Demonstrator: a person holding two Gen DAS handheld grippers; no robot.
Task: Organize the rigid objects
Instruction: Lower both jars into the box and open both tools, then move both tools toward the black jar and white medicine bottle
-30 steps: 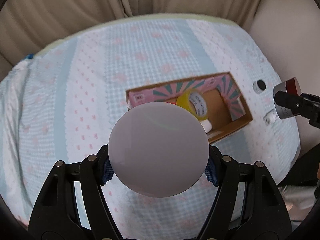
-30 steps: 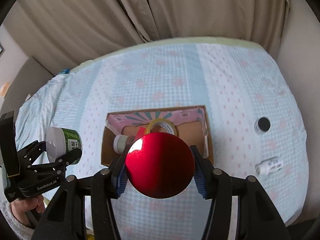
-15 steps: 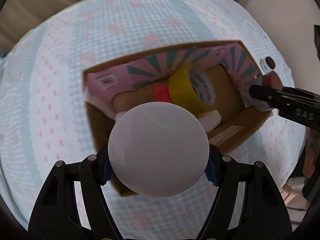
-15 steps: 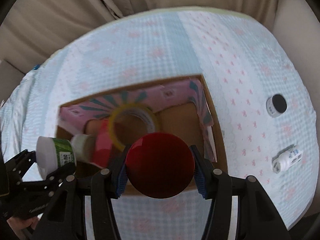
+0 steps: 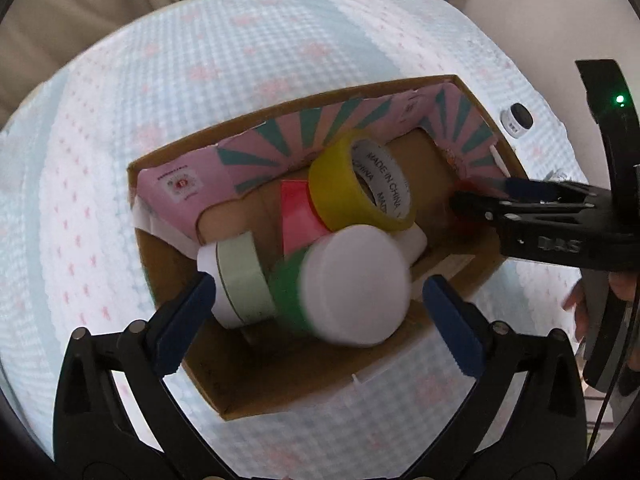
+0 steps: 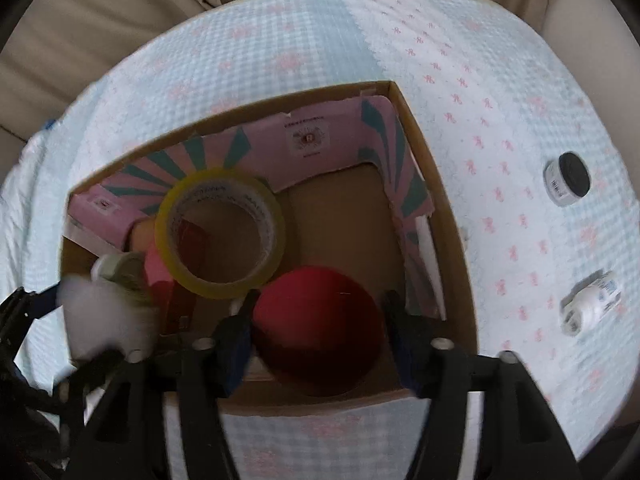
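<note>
Jaws on both tools are opening: left gripper [image 5: 320,304] is releasing the white-lidded green jar [image 5: 352,284] between its fingers, lid toward the camera; right gripper [image 6: 320,336] is freeing the red-lidded jar [image 6: 316,332] directly ahead, inside the cardboard box [image 6: 444,240].

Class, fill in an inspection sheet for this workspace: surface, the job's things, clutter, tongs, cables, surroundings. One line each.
Surface: checked cloth with pink bows, bare around the box.
Job's things: cardboard box holds yellow tape, a white-lidded jar and a red-lidded jar; both jars blurred.
Clutter: black-lidded jar and a small white bottle lie on the cloth outside the box.
Tongs: left tongs opening, pads clear of the white-lidded jar; right tongs opening, red-lidded jar between them, no pad touching.
Cables: thin black cable at the right edge.
Surroundings: beige curtain behind.
</note>
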